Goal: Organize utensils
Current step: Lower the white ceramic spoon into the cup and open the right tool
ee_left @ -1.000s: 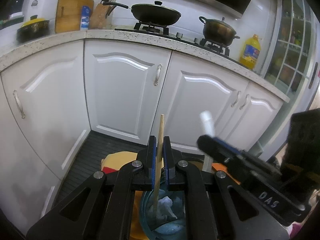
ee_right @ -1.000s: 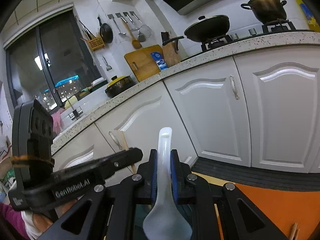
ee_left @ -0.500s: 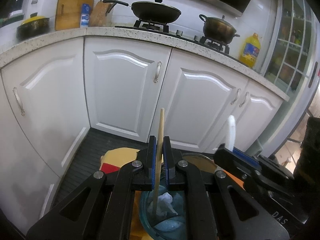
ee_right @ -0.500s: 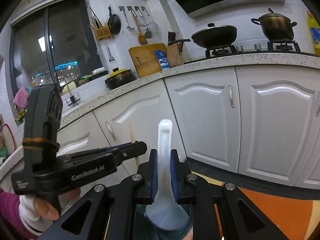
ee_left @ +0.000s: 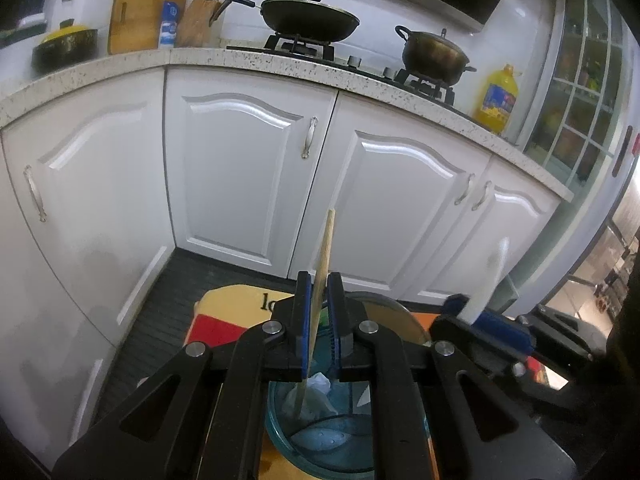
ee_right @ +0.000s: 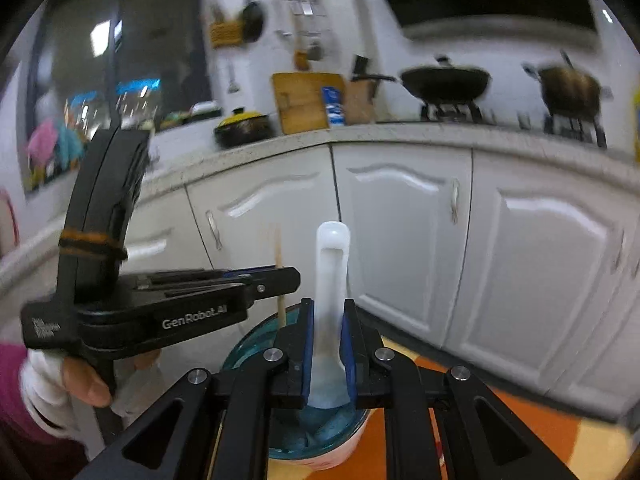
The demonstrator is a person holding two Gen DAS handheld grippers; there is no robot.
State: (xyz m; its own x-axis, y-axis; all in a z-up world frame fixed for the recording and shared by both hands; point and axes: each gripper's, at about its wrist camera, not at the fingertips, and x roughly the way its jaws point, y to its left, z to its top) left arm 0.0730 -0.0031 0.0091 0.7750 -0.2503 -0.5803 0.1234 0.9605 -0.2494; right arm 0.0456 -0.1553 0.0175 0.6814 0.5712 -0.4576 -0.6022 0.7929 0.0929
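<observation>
White lettering "GenRobot.AI" on the left gripper (ee_right: 294, 278), at nine o'clock in the right wrist view. Black "lo" legible on the orange mat (ee_left: 232, 308). Left jaws narrow, just eased a touch wider, pinching one wooden chopstick (ee_left: 326, 248), tip down in the one glass bowl (ee_left: 280, 432) at six o'clock. Right gripper (ee_right: 327, 304) clamped on one white spoon (ee_right: 333, 248) above that bowl. Two pans on the hob at twelve o'clock: wok (ee_left: 310, 20) and pot (ee_left: 434, 54). One yellow oil bottle (ee_left: 498, 98) at two o'clock, label unreadable.
</observation>
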